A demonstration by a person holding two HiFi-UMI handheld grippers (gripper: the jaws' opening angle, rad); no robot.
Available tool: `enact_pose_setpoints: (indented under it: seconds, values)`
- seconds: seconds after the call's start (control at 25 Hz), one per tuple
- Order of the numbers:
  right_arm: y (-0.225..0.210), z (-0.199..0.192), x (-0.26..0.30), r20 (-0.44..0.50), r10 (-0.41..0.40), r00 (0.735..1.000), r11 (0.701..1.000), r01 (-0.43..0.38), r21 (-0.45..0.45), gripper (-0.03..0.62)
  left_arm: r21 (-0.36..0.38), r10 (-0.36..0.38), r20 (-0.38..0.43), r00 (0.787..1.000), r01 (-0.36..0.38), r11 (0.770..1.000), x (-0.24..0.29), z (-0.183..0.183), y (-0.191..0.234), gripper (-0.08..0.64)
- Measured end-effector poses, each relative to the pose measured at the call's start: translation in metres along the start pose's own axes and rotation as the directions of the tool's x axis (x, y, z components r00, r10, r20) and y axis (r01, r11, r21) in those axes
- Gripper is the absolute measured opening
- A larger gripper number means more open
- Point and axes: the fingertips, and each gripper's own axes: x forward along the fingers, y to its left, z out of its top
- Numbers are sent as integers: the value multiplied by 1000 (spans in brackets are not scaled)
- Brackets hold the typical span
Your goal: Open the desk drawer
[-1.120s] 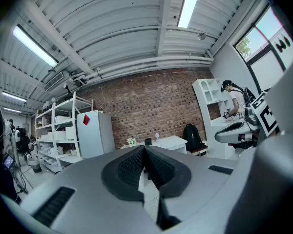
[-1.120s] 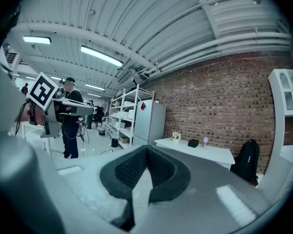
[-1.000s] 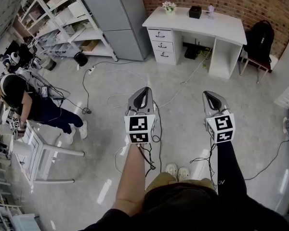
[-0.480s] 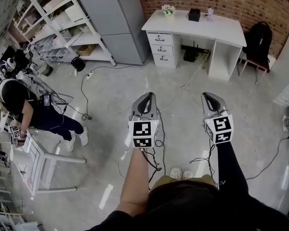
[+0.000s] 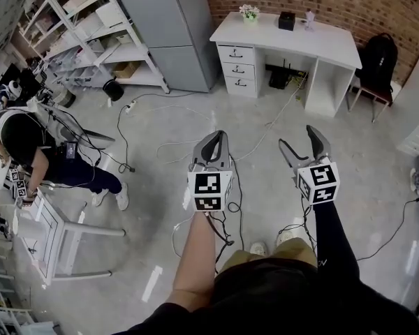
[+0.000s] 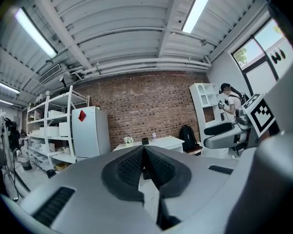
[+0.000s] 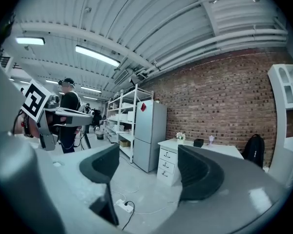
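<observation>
The white desk (image 5: 314, 40) stands against the brick wall at the far side, its stack of three drawers (image 5: 239, 68) at its left end, all closed. The drawers (image 7: 166, 166) also show between the jaws in the right gripper view. Both grippers are held out over the floor, well short of the desk. My left gripper (image 5: 213, 138) is shut and empty; its pads (image 6: 136, 165) meet. My right gripper (image 5: 301, 139) is open; its jaws have just been opening, with nothing between them.
A grey fridge (image 5: 171, 26) and white shelving (image 5: 91, 33) stand left of the desk. A black backpack (image 5: 376, 58) sits on a chair at its right. Cables (image 5: 195, 114) and a power strip (image 5: 133, 103) lie on the floor ahead. A person (image 5: 35, 145) bends at the left.
The right gripper's jaws have gone from shut to open. Both grippers have edged forward toward the desk, the left one also a little rightward.
</observation>
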Motion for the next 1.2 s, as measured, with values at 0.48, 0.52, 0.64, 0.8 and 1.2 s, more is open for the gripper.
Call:
enact_pose_setpoints:
  seconds: [0.48,0.52,0.64,0.8,1.2]
  values:
    - [17,6,45,45,105,993,994,-105,8,476,-13,33,1,999,-33,999,19,-8,29,8]
    - [16,7,52,49,110,993,994,-110,9,477,-11,35,3,999,-35,999,24,-8,32,8]
    - [11,8,75,61,126,990,992,-126,3,480,-5,50,11,999,-50,999,40,-5,42,8]
    - [-2,8,108,68,141,988,990,-141,-2,482,-7,72,13,997,-72,997,69,-6,57,8]
    - [-64,16,211,79,192,978,981,-192,-6,482,-18,114,-1,993,-114,993,178,-1,91,8]
